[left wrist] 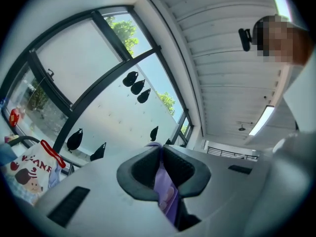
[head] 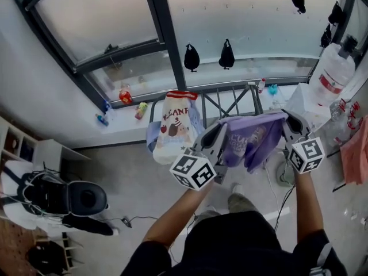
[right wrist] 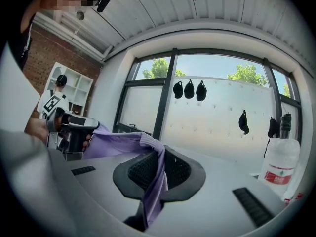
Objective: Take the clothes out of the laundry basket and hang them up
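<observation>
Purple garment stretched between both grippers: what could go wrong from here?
1. The left gripper and right gripper each pinch only an edge of the purple garment; one could slip.
2. A printed cloth already hangs on the drying rack; the garment may land on it.

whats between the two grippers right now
A purple garment, stretched from the left gripper to the right gripper, both shut on it. The head view shows it best.

1. Bright, even daylight through window [head: 241,16]; soft shadows.
2. Lit ceiling lamp [left wrist: 262,120], mild glare.
3. Gripper views: fisheye bending, dark vignetted corners, foreground soft.
4. Head view sharp.
</observation>
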